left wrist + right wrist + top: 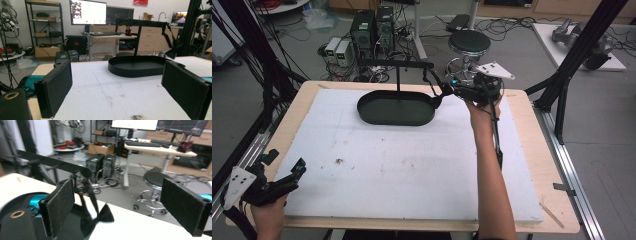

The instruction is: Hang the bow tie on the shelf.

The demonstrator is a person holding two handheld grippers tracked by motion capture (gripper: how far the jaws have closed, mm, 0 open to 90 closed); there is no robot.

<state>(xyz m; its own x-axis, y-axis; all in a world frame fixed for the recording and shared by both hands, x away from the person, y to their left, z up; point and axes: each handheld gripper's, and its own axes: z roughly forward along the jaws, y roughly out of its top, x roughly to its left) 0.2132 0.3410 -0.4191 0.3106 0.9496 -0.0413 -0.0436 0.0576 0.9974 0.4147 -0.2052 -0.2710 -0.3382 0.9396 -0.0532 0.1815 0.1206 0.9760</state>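
Two grippers in play, jaws of each spread wide and gripping nothing: right gripper (447, 92) near the far edge of the table (522, 165), left gripper (294, 172) at the near left corner, well apart from the work. Black bow tie (96, 217) hanging by its strap from the right end of the stand arm (394, 63), over the right rim of the oval tray (412, 120). Low between the right jaws and close to the left one, strap running upright; right hand plainly nearer, probably closing straight on the tie.

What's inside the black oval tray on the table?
The black oval tray holds the upright post of its stand and otherwise looks bare. In the left gripper view its near wall hides part of the floor.
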